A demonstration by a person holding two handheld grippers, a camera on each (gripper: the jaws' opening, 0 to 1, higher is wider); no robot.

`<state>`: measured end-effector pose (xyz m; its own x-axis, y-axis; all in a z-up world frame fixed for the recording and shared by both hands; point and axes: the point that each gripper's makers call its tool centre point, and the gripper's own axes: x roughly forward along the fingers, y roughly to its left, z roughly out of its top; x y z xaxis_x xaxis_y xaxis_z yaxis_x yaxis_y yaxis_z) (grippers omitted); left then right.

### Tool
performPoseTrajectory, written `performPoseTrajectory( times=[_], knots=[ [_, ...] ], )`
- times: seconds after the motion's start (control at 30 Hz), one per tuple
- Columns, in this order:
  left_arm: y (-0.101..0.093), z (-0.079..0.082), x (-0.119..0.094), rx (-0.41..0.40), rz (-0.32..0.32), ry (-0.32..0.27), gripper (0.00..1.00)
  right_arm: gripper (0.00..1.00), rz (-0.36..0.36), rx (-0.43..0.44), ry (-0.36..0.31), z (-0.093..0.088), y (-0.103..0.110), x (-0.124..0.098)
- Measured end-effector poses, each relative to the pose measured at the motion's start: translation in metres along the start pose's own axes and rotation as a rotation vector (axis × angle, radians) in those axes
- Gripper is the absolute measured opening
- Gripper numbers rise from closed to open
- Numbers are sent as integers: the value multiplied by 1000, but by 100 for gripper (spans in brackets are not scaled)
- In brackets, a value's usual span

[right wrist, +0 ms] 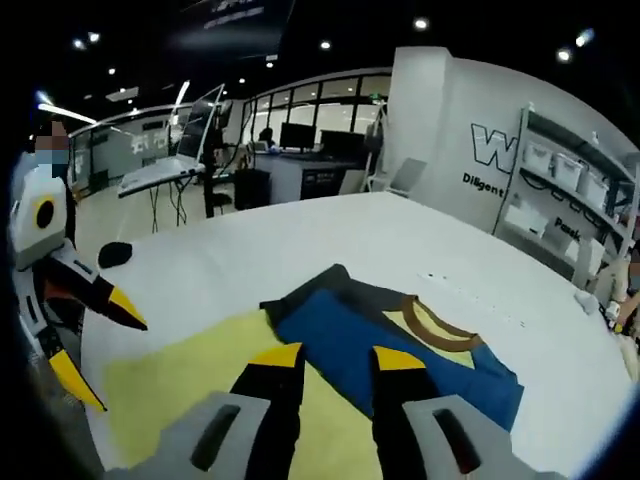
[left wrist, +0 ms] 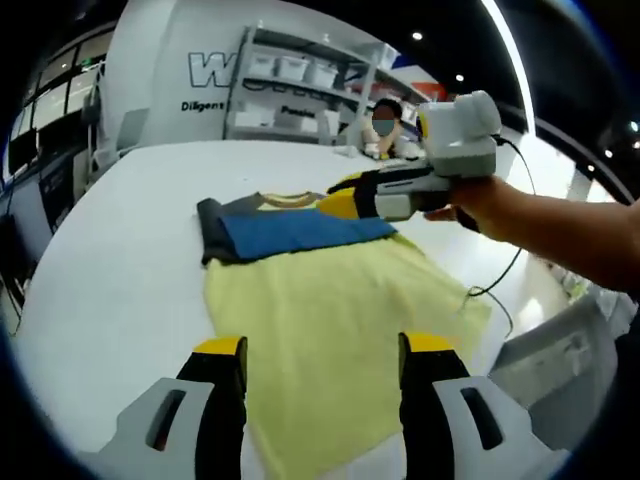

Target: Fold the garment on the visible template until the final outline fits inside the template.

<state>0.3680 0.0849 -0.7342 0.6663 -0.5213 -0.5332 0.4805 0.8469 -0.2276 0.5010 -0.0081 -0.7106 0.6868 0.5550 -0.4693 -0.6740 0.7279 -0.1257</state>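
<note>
The shirt (left wrist: 290, 232) lies bunched on the yellow template (left wrist: 330, 330), just ahead of the right claw (right wrist: 325, 352) and well ahead of the left claw (left wrist: 322, 345). Both claws are parted and empty. It looks light, limp cloth; pinch an outer edge.

White table (left wrist: 120, 260) fills the foreground. Behind it: white wall (right wrist: 440, 110) with big dark lettering (partly cut off), metal shelving (left wrist: 300, 90) holding white bins. Dark ceiling, recessed spot lights (right wrist: 421, 23), one long light strip (left wrist: 505, 60). Desks with monitors (right wrist: 300, 135) near glass partitions.
</note>
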Motion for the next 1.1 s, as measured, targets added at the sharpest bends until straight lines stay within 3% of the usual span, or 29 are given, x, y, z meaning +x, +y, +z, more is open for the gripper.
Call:
performPoseTrajectory(
  times=[0.13,0.23,0.4,0.8,1.1],
  knots=[
    [-1,-1,0,4,-3,6,56,36,-40,41,-6,-10,-11,-16],
    [-2,-2,1,10,-7,11,56,49,-65,81,-14,-18,-18,-27],
    [-5,-3,1,18,-10,15,56,57,-106,111,5,-33,-28,-43],
    [-5,-3,-3,23,-3,11,56,57,-154,141,-17,-42,-37,-87],
    [3,0,-14,-8,18,-5,57,55,-163,143,-33,-47,-31,-133]
  ],
)
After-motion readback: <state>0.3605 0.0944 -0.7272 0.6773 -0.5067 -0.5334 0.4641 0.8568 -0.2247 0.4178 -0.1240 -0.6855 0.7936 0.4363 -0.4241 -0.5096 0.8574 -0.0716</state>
